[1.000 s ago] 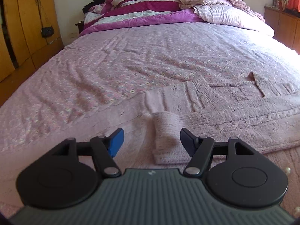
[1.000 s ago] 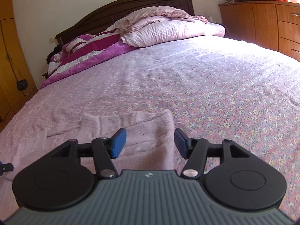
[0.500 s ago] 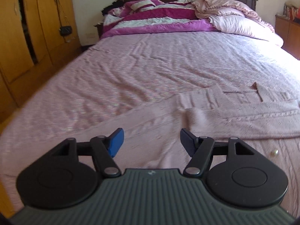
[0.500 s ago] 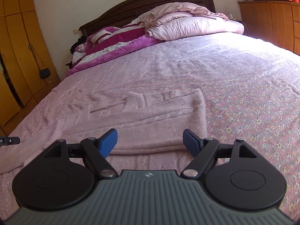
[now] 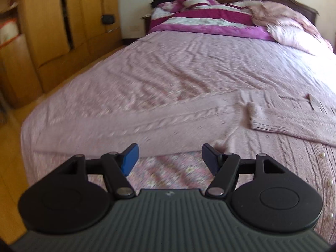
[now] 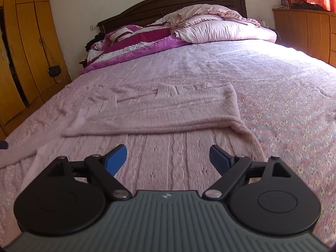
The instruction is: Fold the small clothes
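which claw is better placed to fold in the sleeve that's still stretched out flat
Left. The left claw is open right by the pink cable-knit cardigan's outstretched sleeve. The right claw, also open, hovers over the cardigan's body, beside the sleeve already folded across.

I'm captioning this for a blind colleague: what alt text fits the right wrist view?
A pink knit sweater lies partly folded on a floral pink bedspread, with the open right claw empty above its near edge. Pillows are piled at the dark headboard beyond.
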The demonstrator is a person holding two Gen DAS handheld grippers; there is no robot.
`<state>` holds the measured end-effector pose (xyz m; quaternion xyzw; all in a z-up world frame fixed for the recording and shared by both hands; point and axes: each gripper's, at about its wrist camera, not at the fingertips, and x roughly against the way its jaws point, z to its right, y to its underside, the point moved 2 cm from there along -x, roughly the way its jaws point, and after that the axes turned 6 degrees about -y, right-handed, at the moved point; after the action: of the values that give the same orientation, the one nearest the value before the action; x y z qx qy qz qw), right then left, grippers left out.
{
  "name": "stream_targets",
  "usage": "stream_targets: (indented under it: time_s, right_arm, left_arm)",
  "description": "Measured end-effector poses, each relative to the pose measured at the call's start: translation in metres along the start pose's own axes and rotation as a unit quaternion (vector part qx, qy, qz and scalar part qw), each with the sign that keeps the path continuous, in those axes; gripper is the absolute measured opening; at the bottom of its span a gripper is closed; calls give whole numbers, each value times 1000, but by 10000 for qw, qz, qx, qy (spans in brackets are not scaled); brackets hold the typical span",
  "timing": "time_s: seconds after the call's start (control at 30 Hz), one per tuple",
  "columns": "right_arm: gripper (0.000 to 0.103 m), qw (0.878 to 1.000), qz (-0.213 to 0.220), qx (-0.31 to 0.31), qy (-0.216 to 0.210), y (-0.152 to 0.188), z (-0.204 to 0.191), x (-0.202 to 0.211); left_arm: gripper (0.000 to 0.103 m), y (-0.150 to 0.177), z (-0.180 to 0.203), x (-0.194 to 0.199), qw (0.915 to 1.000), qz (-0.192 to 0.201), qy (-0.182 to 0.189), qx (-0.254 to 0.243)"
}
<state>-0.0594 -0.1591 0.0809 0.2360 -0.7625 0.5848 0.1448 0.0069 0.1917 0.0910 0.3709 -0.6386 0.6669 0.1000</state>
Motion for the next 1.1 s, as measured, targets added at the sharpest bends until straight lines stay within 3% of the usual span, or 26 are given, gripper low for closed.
stream_targets:
  time_s: [0.27, 0.47, 0.63, 0.73, 1.0, 1.1]
  right_arm:
    - [95, 9997, -148, -206, 49, 29, 10, -11]
    - [98, 9995, -190, -217, 143, 40, 14, -23]
    - [102, 9997, 49, 15, 239, 53, 7, -25]
    - [103, 9992, 65, 255, 302, 57, 4, -28]
    - [103, 9984, 150, 334, 423, 61, 4, -37]
    - [103, 9983, 175, 322, 455, 62, 3, -39]
  left_arm:
    - [68, 11, -37, -37, 9958, -55, -46, 918]
    - [68, 18, -63, -68, 9802, -359, 62, 1947]
    - [68, 21, -87, -91, 9689, -370, -405, 2412]
    - [68, 22, -103, -101, 9616, -309, -385, 2700]
    - [67, 9, -116, -127, 9642, -70, -305, 2635]
    - [67, 9, -122, -132, 9588, 14, -230, 2830]
